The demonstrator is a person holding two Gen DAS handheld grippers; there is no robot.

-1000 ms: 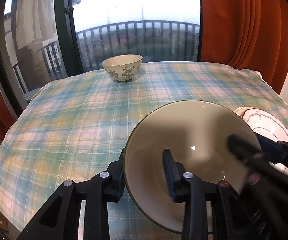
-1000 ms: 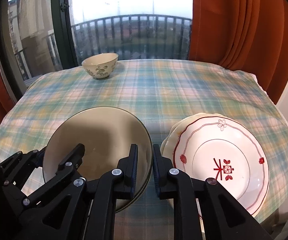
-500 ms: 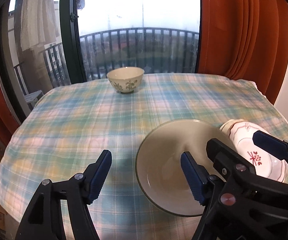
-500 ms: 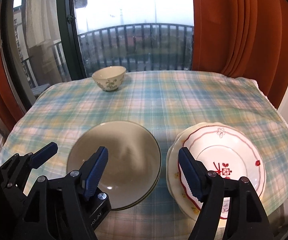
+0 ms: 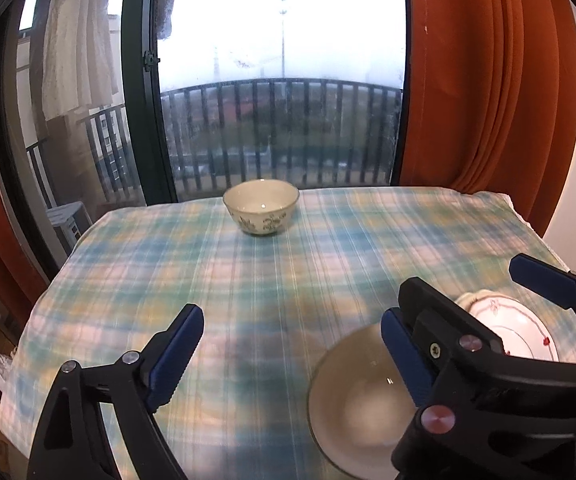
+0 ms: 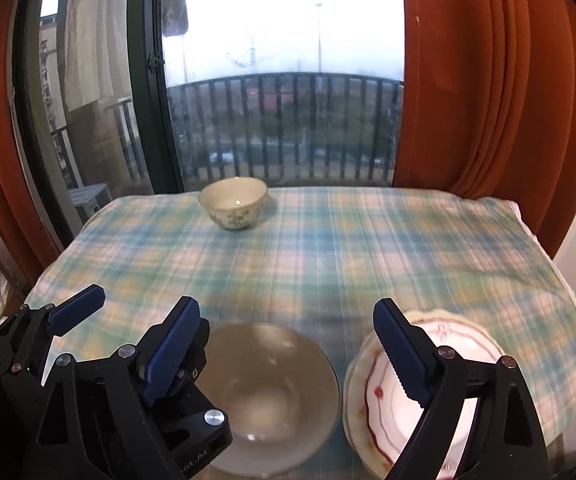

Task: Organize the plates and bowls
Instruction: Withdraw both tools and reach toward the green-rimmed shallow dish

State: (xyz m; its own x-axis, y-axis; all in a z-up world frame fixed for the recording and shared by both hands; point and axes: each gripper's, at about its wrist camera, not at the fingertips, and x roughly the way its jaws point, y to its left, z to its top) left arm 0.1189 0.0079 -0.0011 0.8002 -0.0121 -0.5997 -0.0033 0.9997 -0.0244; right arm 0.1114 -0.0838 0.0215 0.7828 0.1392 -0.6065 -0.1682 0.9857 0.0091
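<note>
Grey bowl (image 6: 268, 396) sits on the checked tablecloth (image 5: 288, 272), touching nothing, just beside the stacked plates (image 6: 467, 360); our left gripper (image 5: 291, 352) and right gripper (image 6: 288, 348) have just been opening – both spread, empty; reaching for the far flowered bowl (image 5: 261, 207), we risk clipping the plates – they sit close

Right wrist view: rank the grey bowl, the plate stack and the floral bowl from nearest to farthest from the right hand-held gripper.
1. Grey bowl and plate stack: too close to call, bowl lower left, plates lower right.
2. Floral bowl: far edge of the table, by the window.
</note>
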